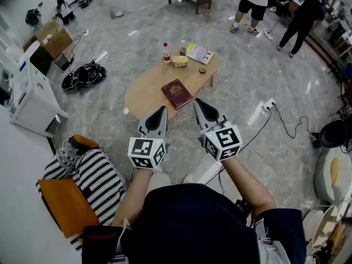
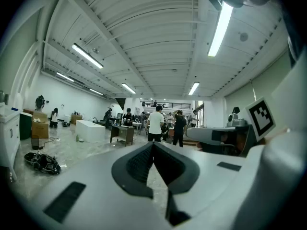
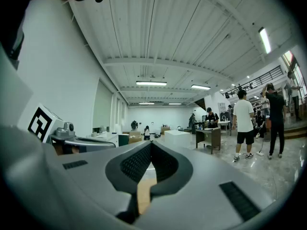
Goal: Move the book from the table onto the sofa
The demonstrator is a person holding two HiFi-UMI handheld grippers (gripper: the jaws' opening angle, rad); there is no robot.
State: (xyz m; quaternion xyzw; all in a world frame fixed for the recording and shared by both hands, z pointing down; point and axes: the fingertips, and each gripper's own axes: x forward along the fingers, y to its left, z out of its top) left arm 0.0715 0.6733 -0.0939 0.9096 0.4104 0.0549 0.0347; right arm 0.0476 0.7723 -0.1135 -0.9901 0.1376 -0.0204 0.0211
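Book [image 1: 177, 94]: closed, dark red, flat on the wooden table [image 1: 144, 95], just ahead of the 2 gripper tips and touching neither.
Left gripper [image 1: 160, 110]: jaws pressed together, nothing between them.
Right gripper [image 1: 198, 102]: jaws closed, empty, beside the left gripper.
Bottle [image 1: 166, 52]: upright on the table, beyond the book from both grippers.

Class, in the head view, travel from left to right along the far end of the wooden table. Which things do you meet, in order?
red-capped bottle → small container → booklet
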